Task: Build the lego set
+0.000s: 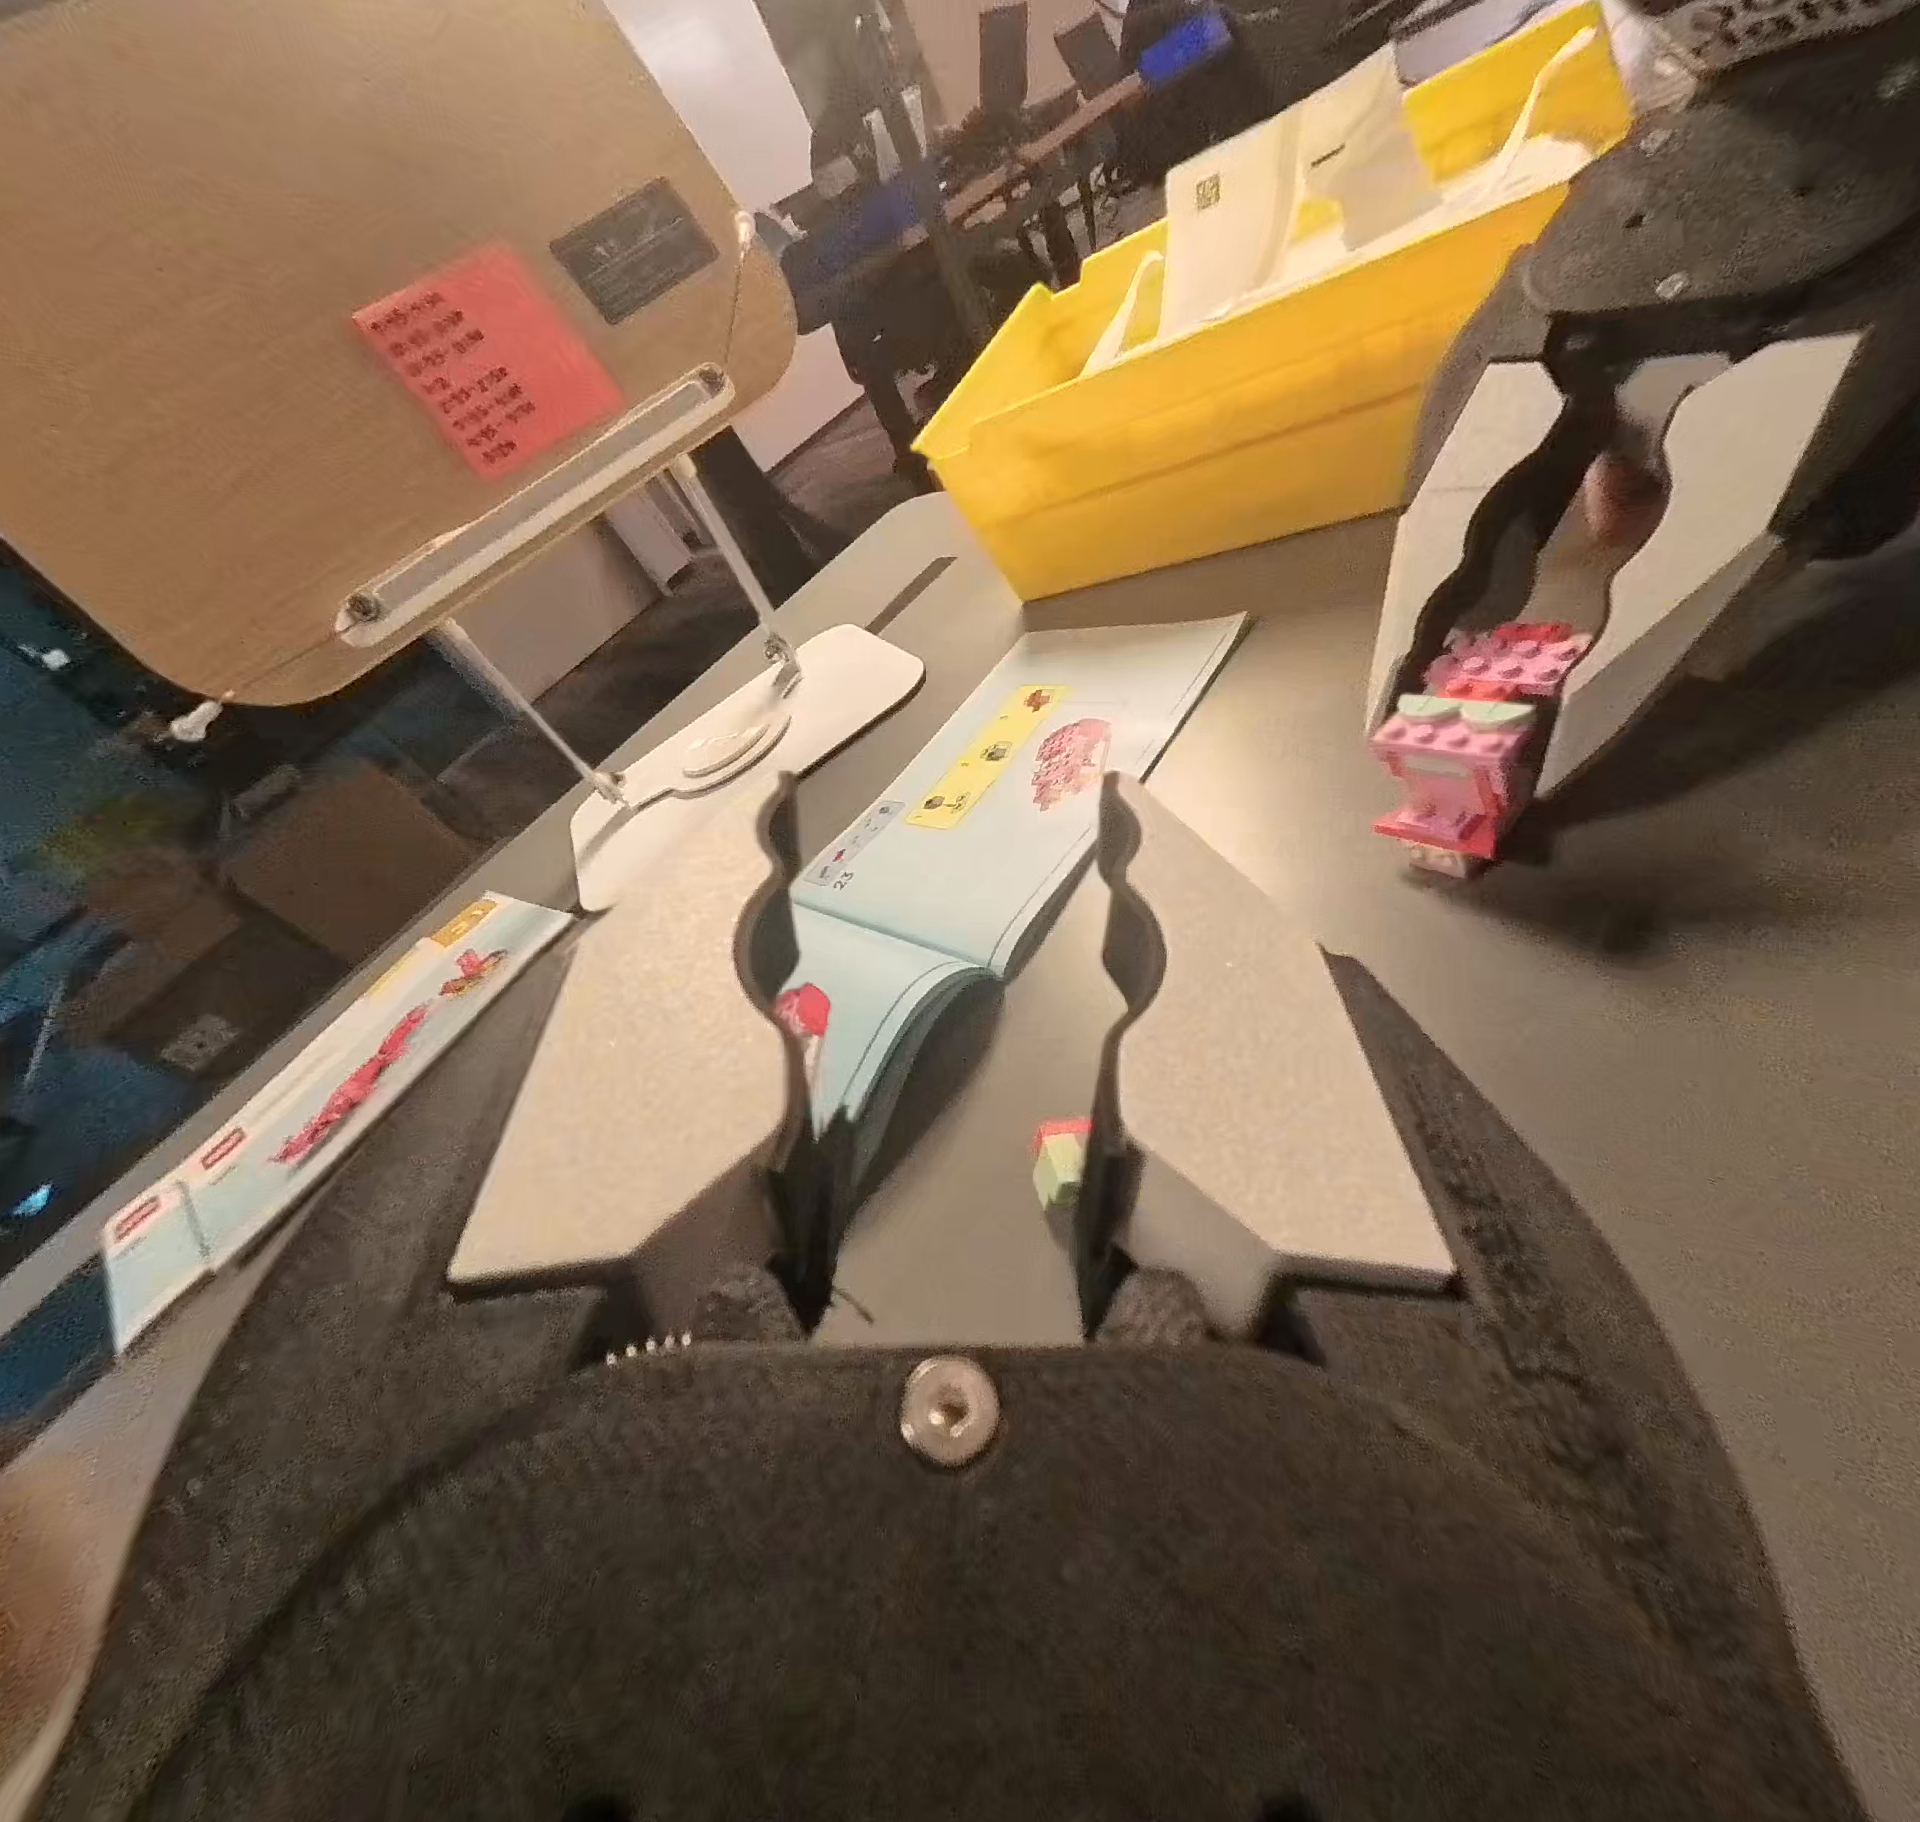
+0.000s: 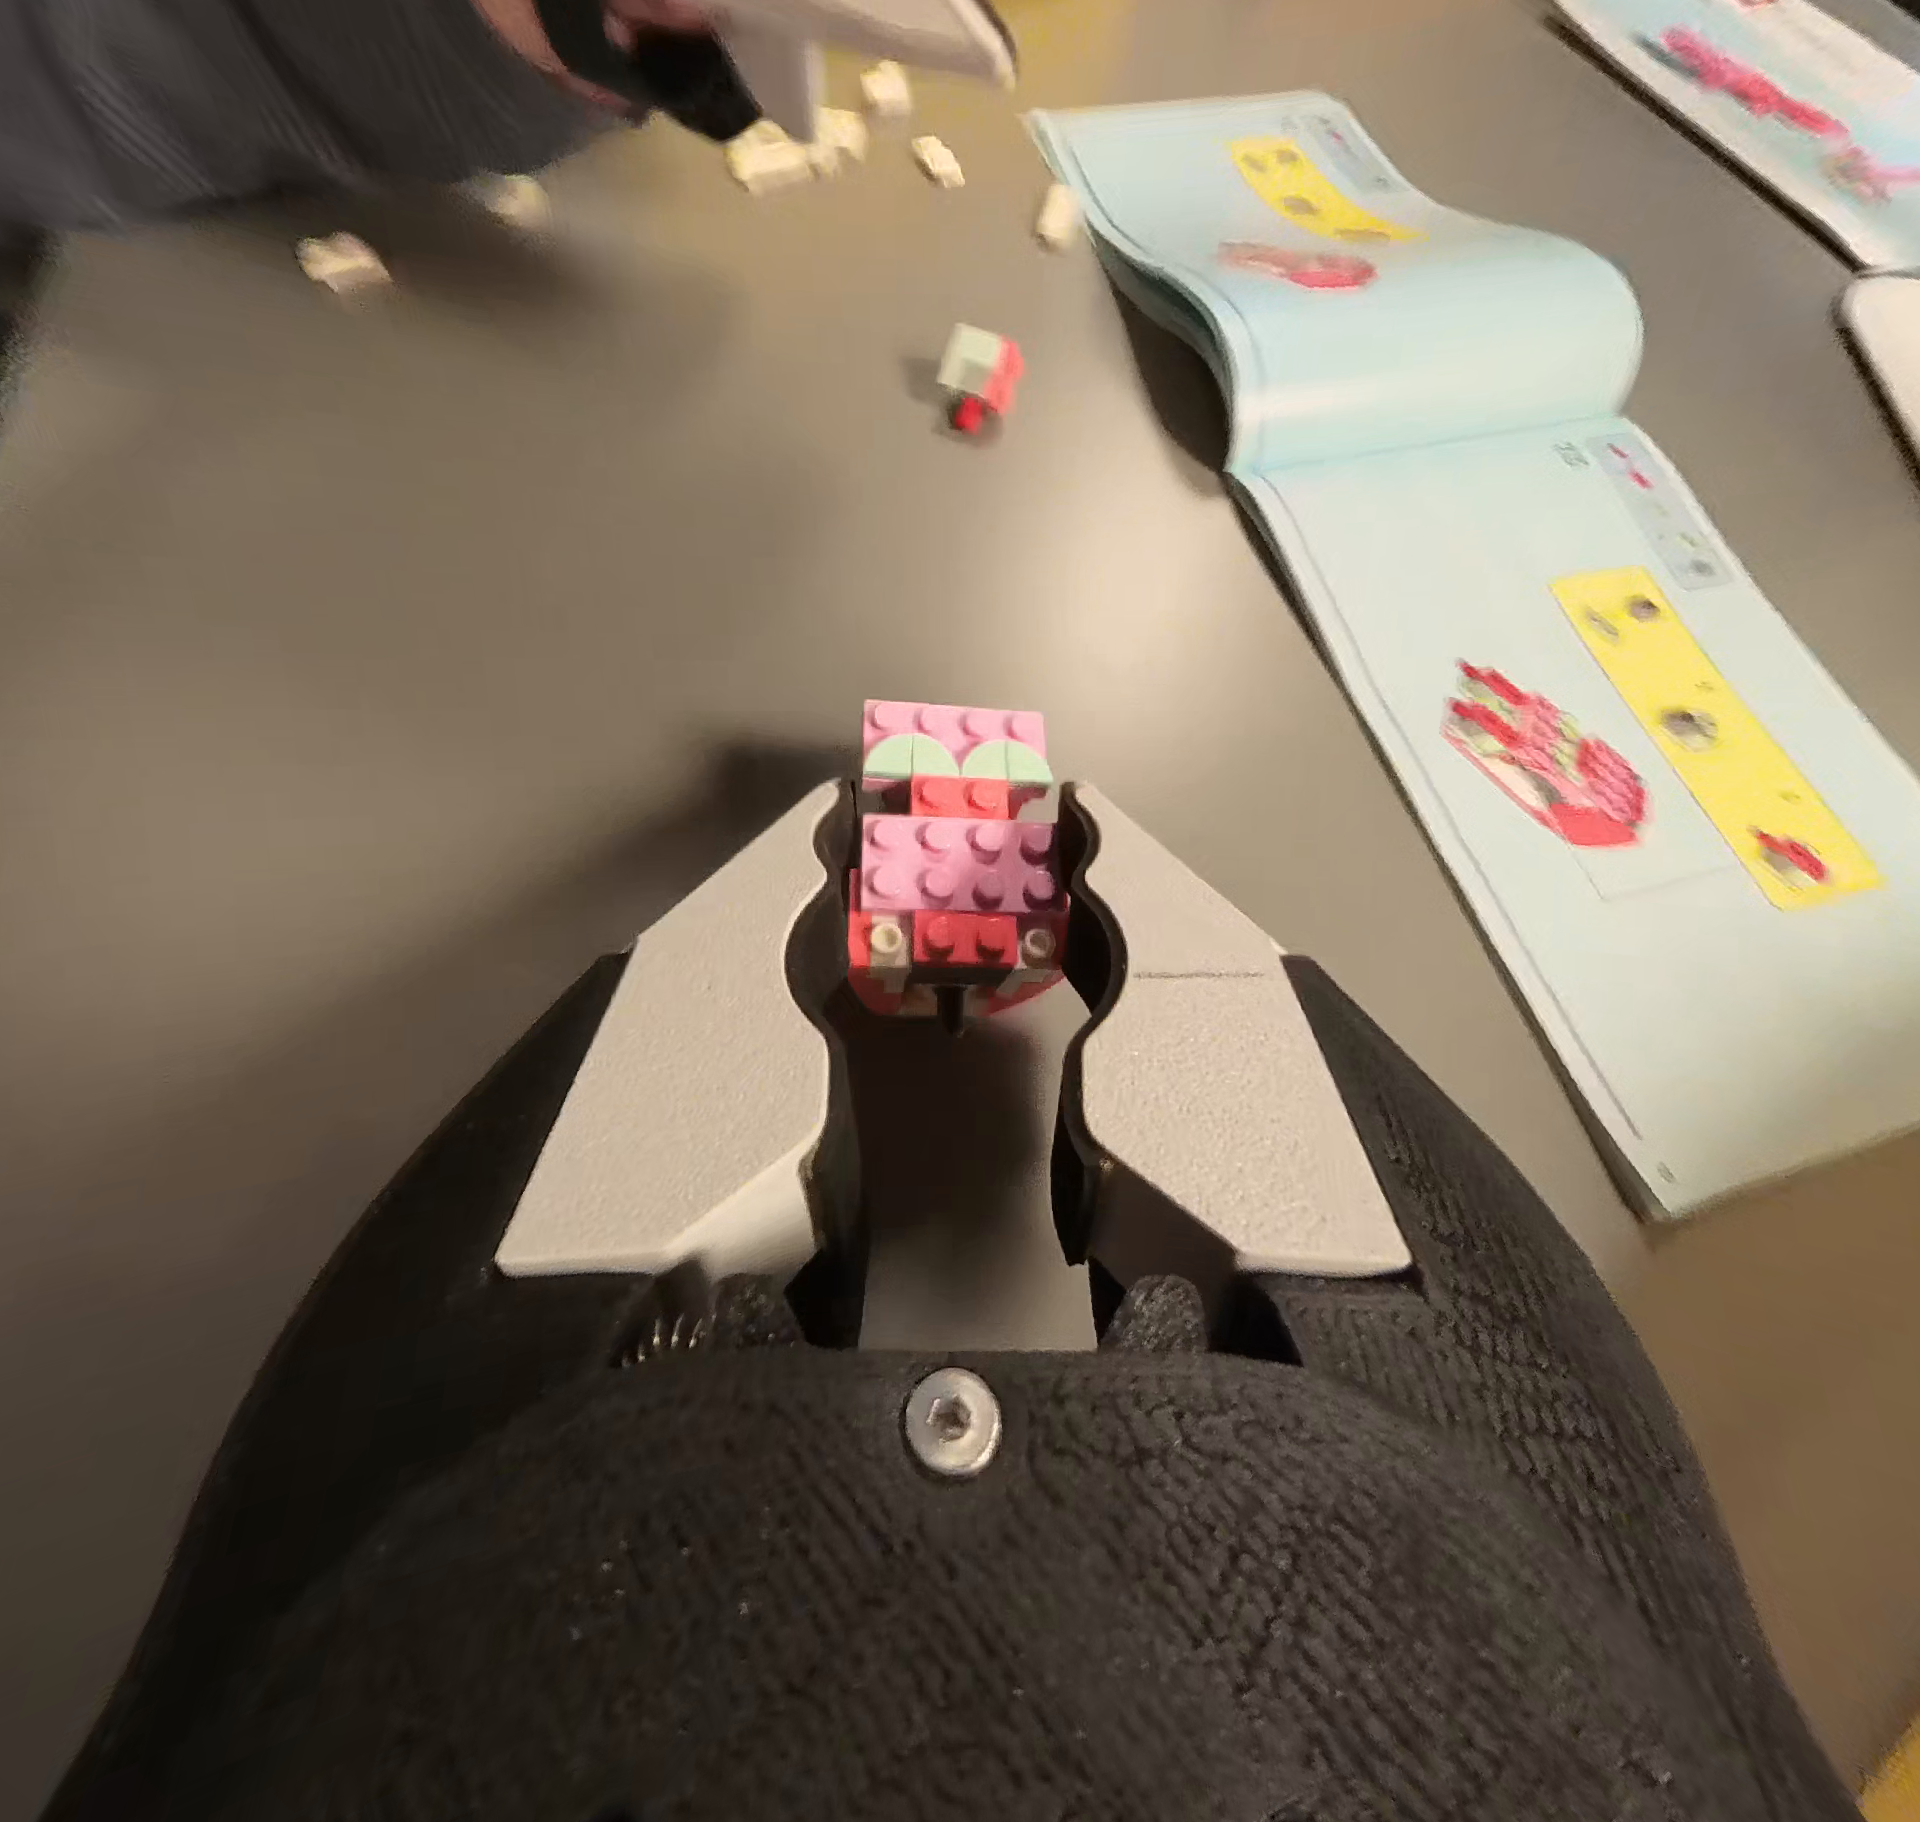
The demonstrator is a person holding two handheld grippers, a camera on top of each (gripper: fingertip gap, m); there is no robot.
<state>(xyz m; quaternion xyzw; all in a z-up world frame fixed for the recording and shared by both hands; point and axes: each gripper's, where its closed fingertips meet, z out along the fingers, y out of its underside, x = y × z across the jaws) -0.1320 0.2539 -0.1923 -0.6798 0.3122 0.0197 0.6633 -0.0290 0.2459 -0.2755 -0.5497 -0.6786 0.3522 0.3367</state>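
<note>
My right gripper (image 2: 958, 801) is shut on a small build of pink, red and pale green bricks (image 2: 961, 868), with both pads pressed on its sides just above the grey table (image 2: 416, 629). In the left wrist view the same gripper (image 1: 1470, 759) holds the build (image 1: 1455, 733) at the right. My left gripper (image 1: 951, 806) is open, low over the table, with an open pale blue booklet (image 1: 987, 837) ahead of its fingers. A small red and green brick piece (image 1: 1062, 1159) lies on the table beside the inner side of its right finger; it also shows in the right wrist view (image 2: 977, 375).
A yellow bin (image 1: 1195, 453) with white bags stands at the back. A wooden board on a white stand (image 1: 364, 266) rises at the left. A second leaflet (image 1: 312, 1076) lies near the table's edge. Several loose white bricks (image 2: 831, 141) lie near a person's sleeve (image 2: 208, 58).
</note>
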